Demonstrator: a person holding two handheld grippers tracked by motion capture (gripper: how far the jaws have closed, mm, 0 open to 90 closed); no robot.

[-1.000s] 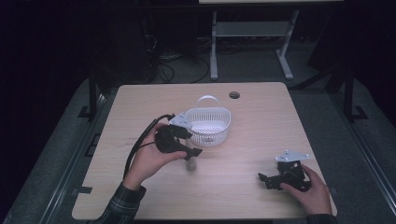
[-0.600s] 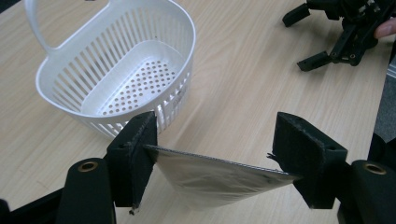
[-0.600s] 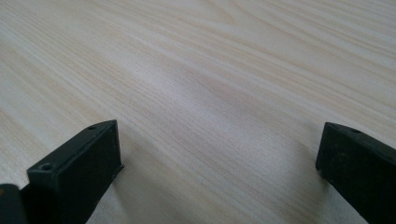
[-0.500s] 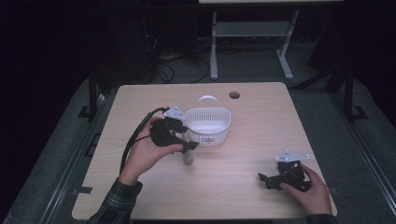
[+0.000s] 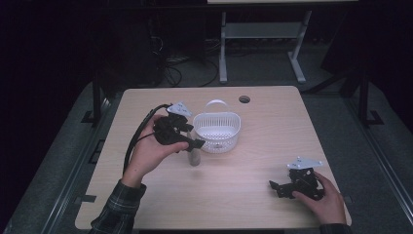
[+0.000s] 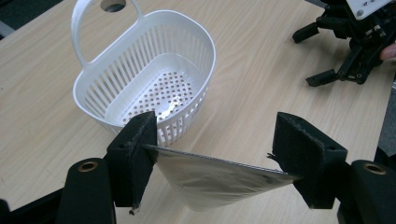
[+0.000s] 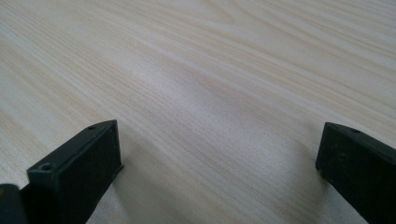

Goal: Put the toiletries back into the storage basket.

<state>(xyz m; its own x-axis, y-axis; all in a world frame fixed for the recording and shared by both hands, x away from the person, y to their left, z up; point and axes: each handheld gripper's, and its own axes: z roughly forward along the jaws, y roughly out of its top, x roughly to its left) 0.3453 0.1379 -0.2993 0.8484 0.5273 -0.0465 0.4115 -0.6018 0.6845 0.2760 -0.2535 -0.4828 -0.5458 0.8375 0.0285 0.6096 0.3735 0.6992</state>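
Silver foil pouch [image 5: 194,155] hangs from our left gripper [image 5: 187,139] in the high view, lifted beside the white slotted plastic basket [image 5: 217,129], not yet inside. The left gripper view shows the jaws pinching its top edge. The right gripper view shows our right jaws spread, empty, over the pale wooden table [image 7: 210,84].

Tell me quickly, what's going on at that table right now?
Left gripper holds a silvery pouch beside the white basket. Right gripper open, low over the table. Basket empty, nothing blocking.
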